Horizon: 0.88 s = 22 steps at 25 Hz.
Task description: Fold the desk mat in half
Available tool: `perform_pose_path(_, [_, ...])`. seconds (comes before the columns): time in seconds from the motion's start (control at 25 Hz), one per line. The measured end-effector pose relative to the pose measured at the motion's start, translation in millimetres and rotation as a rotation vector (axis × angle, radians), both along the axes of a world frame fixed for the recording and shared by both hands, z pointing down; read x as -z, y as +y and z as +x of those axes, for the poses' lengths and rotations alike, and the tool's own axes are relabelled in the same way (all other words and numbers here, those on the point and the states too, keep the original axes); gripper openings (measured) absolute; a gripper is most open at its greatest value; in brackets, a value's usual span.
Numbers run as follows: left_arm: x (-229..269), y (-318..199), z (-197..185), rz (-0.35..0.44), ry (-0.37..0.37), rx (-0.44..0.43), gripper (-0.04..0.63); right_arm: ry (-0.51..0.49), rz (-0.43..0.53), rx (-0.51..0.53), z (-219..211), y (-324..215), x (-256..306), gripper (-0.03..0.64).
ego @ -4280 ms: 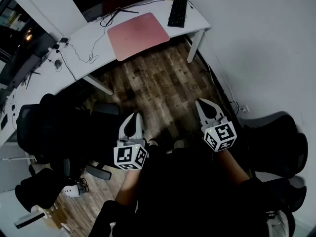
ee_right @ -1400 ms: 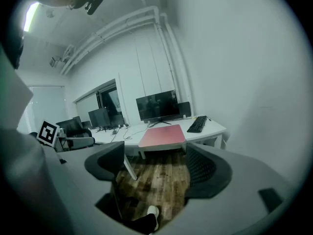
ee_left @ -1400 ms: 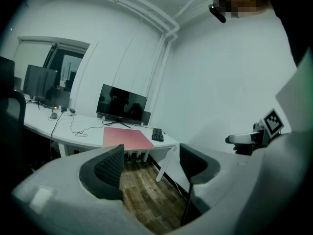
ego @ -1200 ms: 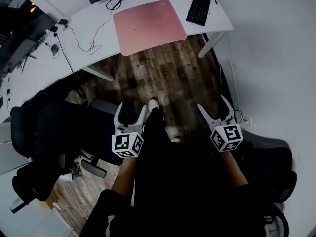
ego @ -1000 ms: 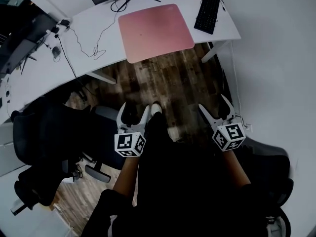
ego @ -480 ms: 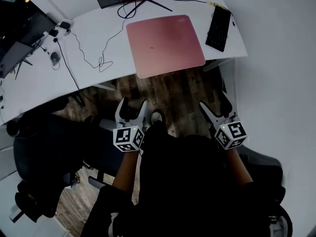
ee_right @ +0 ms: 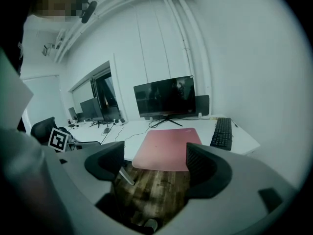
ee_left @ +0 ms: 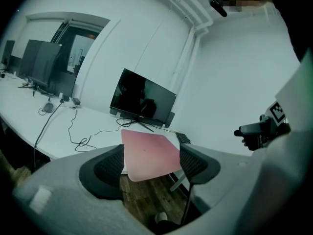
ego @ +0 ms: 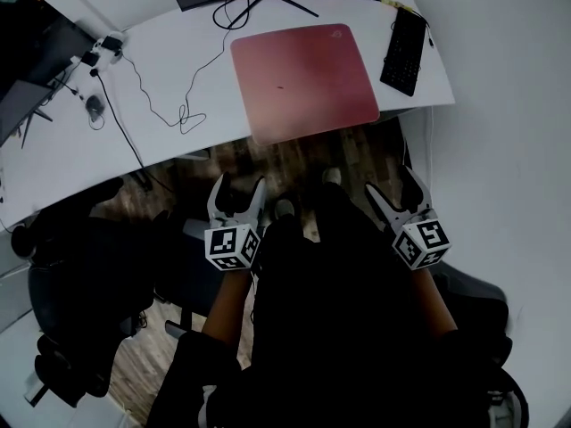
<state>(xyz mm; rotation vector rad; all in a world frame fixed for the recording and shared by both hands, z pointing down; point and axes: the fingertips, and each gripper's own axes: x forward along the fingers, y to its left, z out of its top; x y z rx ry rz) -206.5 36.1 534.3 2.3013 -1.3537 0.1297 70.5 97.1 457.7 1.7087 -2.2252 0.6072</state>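
A pink desk mat [ego: 303, 80] lies flat and unfolded on the white desk [ego: 169, 78], its near edge slightly over the desk's front edge. It also shows as the pink desk mat [ee_left: 150, 153] in the left gripper view and as the desk mat [ee_right: 167, 149] in the right gripper view. My left gripper [ego: 236, 190] is open over the floor, short of the desk. My right gripper [ego: 396, 188] is open too, near the desk's right end. Neither holds anything.
A black keyboard [ego: 403, 50] lies right of the mat. A monitor [ee_right: 166, 97] stands behind it, with cables [ego: 178, 105] trailing left across the desk. Black office chairs [ego: 89, 266] stand at the left and one chair [ego: 482, 292] at the right. Wooden floor [ego: 294, 163] lies underfoot.
The desk and mat have come nearer and lower in the head view as the person steps forward. Both grippers stay open and empty at about the same height.
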Motion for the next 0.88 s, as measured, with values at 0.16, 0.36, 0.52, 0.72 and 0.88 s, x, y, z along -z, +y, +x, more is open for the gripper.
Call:
perform_pose_path(0.16, [-3,-9,-5,-0.002,-0.009,0.018,0.341,0.0,0.01,0.024,-4,-18,3,0.39])
perform_pose_path(0.36, [-1,-19,-7,0.002,-0.013,0.042,0.341,-0.016,0.02,0.054,-4,-43,-2,0.39])
perform_pose_path(0.52, [-1,-31,-1,-0.015,0.011,0.085,0.341,0.0,0.037,0.084,2,-69,-8,0.39])
perform_pose_path(0.72, [-2,-50,22,-0.03,0.003,0.114,0.341,-0.021,0.026,0.094,25,-99,-20,0.39])
perform_pose_path(0.88, [-12,-68,38,-0.078,0.001,0.145,0.341,-0.011,-0.019,0.096,53,-121,-42,0.39])
